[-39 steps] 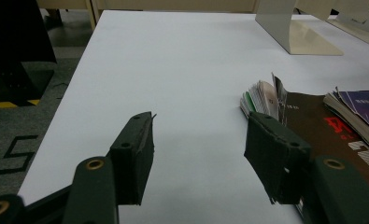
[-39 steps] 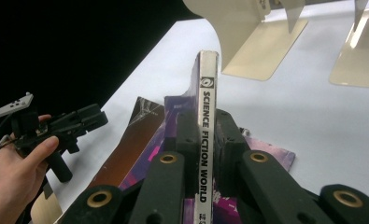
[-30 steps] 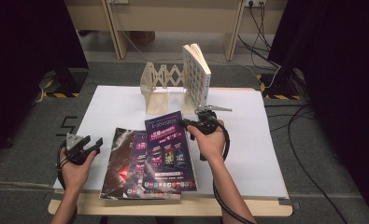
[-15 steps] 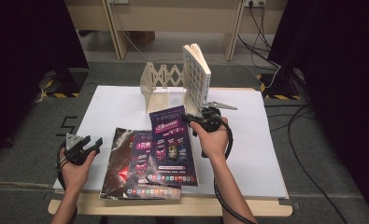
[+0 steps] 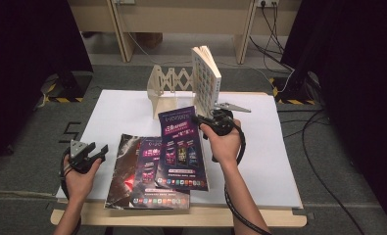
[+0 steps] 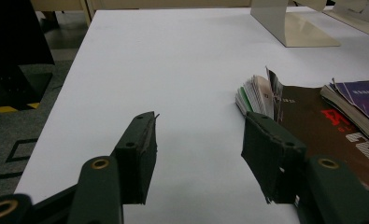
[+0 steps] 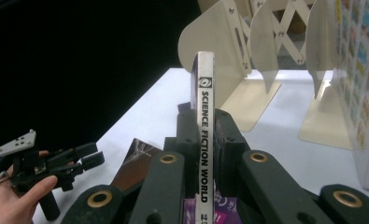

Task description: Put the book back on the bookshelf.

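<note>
Partly hidden: mag [image 5: 181, 147] under right tool [image 5: 197, 119].

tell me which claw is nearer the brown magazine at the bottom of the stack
Left. The left claw hovers open just beside the brown magazine. The right claw is farther off, clamped on the purple magazine it lifts.

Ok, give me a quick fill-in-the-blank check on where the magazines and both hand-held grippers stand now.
The right hand-held gripper is shut on a magazine by its ____.
The spine reads SCIENCE FICTION ____.
The left hand-held gripper stands ____, with nothing between its jaws.
A book stands upright in the cream ____.

Missing: spine; WORLD; open; rack
</note>
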A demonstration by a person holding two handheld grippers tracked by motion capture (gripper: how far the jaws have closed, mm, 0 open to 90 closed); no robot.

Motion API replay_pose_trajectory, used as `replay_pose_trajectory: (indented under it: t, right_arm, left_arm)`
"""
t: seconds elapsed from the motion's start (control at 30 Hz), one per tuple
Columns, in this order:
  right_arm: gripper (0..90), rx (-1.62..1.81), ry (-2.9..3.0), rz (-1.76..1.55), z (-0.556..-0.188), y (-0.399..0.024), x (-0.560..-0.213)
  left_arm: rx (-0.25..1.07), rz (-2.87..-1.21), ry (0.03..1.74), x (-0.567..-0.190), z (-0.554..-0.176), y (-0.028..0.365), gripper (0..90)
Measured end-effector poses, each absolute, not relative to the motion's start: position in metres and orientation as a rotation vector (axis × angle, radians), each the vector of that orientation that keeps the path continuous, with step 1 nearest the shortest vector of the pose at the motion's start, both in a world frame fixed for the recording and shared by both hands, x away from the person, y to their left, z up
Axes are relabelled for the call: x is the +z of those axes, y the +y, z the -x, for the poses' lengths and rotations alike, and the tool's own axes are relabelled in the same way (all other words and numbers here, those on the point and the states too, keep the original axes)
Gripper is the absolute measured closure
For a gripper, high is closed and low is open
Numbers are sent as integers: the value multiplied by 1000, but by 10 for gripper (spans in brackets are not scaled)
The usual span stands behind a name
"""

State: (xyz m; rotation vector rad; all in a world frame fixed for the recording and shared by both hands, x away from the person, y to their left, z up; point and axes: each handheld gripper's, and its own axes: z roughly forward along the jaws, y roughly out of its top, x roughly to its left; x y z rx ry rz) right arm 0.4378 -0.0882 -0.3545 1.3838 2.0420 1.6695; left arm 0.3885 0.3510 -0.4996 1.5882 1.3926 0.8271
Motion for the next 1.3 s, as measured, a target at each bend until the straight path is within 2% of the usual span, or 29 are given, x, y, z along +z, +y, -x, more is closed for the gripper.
replay_pose_trajectory:
  t: [1.3]
  right_arm:
    - [835, 1700, 1917, -1341, -448, -97, -320]
  left_arm:
    - [848, -1608, 1382, -500, -388, 348, 447]
